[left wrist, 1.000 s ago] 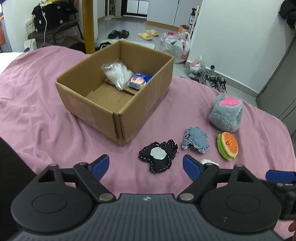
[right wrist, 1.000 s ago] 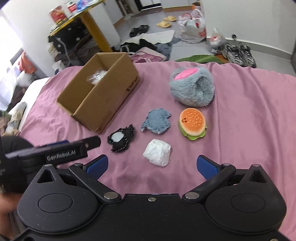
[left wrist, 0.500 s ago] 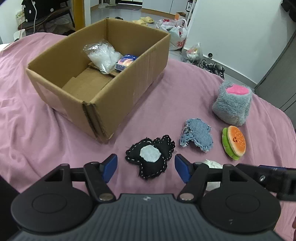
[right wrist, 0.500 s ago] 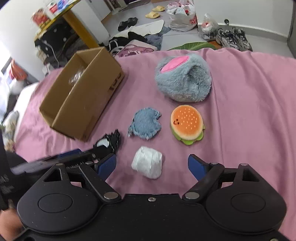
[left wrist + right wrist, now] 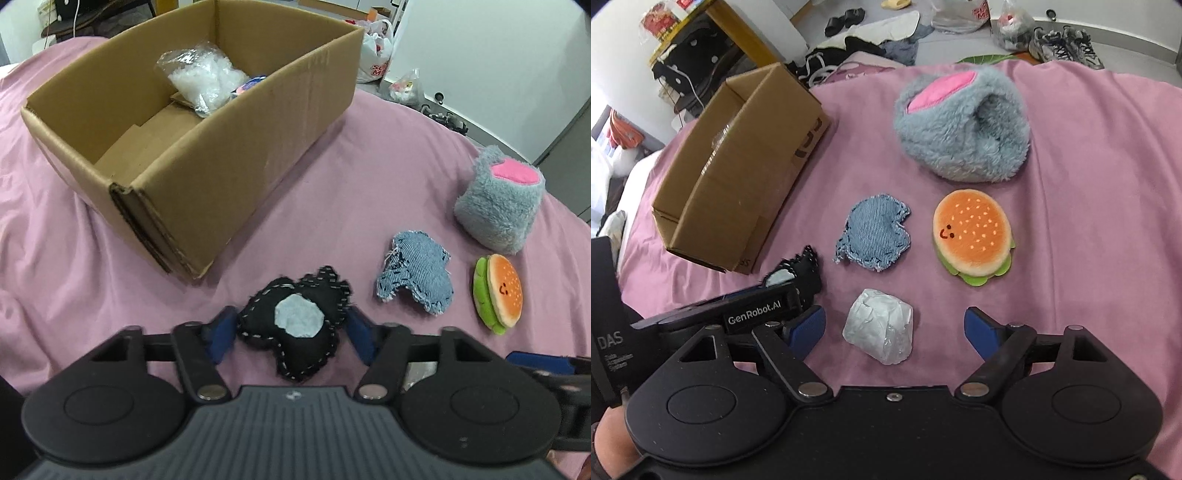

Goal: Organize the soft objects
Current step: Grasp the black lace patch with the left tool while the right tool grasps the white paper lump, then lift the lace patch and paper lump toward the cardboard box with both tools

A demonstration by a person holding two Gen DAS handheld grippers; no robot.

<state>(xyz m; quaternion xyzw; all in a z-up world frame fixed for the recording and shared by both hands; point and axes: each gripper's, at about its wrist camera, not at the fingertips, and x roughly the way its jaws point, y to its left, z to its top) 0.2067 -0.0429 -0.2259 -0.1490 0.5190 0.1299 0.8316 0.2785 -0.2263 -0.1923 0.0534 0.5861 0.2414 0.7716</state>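
Left tool point(image 5: 291, 334) straddling the black stitched cushion point(image 5: 295, 325) on the pink bedspread point(image 5: 66, 288); its blue fingers point(image 5: 221, 334) lie at the cushion's two sides, narrowed around it, though firm contact cannot be confirmed. Right tool point(image 5: 895, 328) spread wide, holding nothing, with the white wrapped bundle point(image 5: 879, 326) between its fingers and apart from both. The step in hand appears to be the pickup of the cushion for transfer to the cardboard box point(image 5: 192, 147), which already holds a clear bag point(image 5: 203, 79). A good grasp would close across the cushion's thick middle rather than its frayed stitched border, then lift straight up before swinging left. The box's near corner stands just beyond the cushion, so the load must rise above the rim before crossing it. The denim patch point(image 5: 415, 278), burger plush point(image 5: 498, 295) and grey fluffy toy point(image 5: 498, 201) lie to the right, clear of that path; the two tools sit close together, side by side.
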